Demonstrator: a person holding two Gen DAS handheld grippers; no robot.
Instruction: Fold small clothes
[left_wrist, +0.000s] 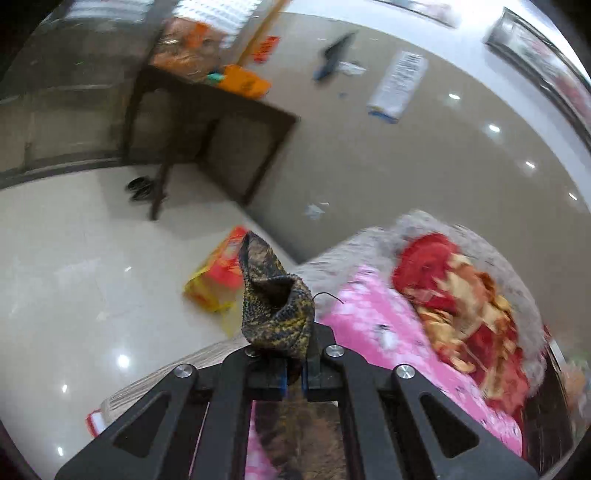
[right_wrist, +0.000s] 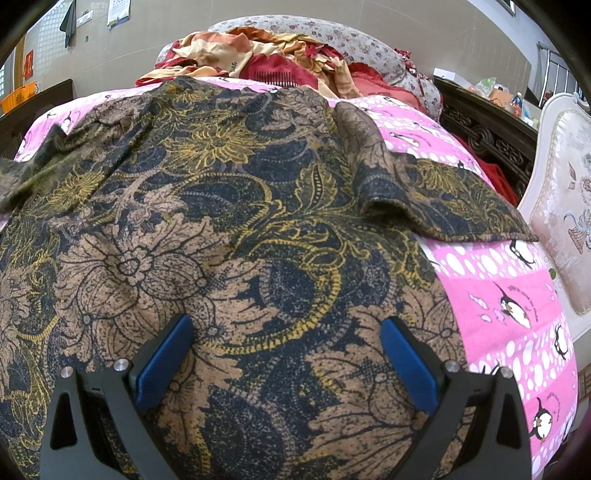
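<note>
A dark garment with a brown, navy and yellow floral print (right_wrist: 236, 236) lies spread over a pink penguin-print bedsheet (right_wrist: 495, 295); one sleeve (right_wrist: 436, 192) is folded in at the right. In the left wrist view my left gripper (left_wrist: 293, 373) is shut on a bunched edge of that garment (left_wrist: 273, 302), lifted above the bed so the cloth sticks up past the fingertips. My right gripper (right_wrist: 286, 354) hangs open just above the garment's near part, blue pads (right_wrist: 166, 362) wide apart, nothing between them.
A red and gold blanket (right_wrist: 266, 55) and a floral pillow (right_wrist: 343, 37) lie at the bed's far end. A cushioned chair (right_wrist: 569, 206) stands at the right. On the tiled floor are an orange-yellow bag (left_wrist: 218, 277), a dark table (left_wrist: 207, 125) and shoes (left_wrist: 140, 188).
</note>
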